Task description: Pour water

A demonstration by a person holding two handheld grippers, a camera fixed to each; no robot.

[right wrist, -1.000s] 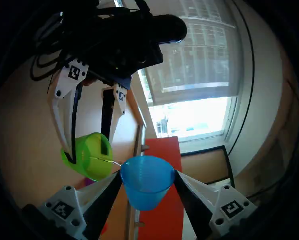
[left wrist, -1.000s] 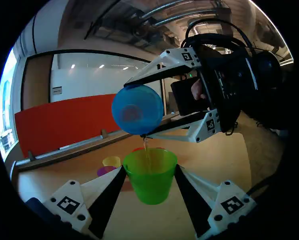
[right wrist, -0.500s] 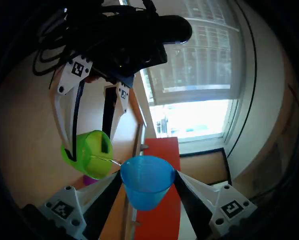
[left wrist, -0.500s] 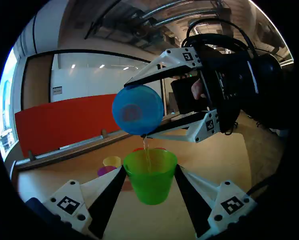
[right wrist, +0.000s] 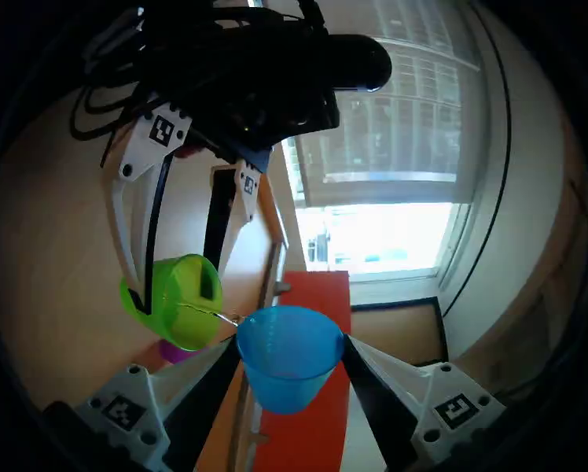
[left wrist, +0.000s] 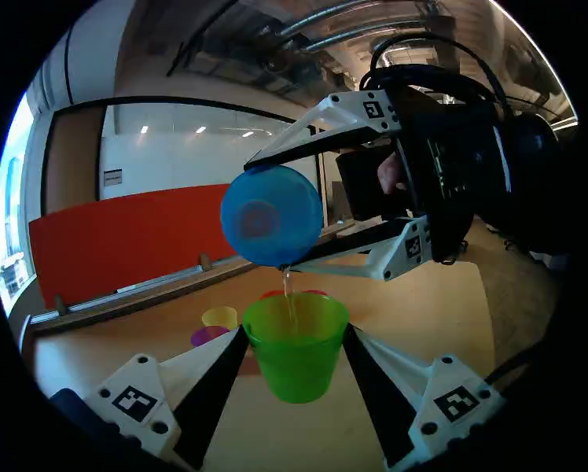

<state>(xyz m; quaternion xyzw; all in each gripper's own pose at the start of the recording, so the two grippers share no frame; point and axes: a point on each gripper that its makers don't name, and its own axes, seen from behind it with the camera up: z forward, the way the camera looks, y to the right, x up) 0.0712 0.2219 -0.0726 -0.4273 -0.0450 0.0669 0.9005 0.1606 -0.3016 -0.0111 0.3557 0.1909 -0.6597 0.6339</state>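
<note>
Almost nothing has moved: the jaws of your right gripper (right wrist: 290,346) still clamp the tipped blue cup (left wrist: 270,214) above the green cup (left wrist: 295,358), itself clamped in your left gripper (left wrist: 294,337), so water (left wrist: 288,293) keeps trickling in.

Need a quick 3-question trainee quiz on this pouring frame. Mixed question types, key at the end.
1. True or false: the blue cup is tipped above the green cup.
2. The right gripper holds the blue cup. What holds the green cup? A) the left gripper B) the same right gripper C) nothing
3. Fill in: a thin ____ of liquid falls from the blue cup's rim into the green cup.
Key: 1 true; 2 A; 3 stream.
</note>
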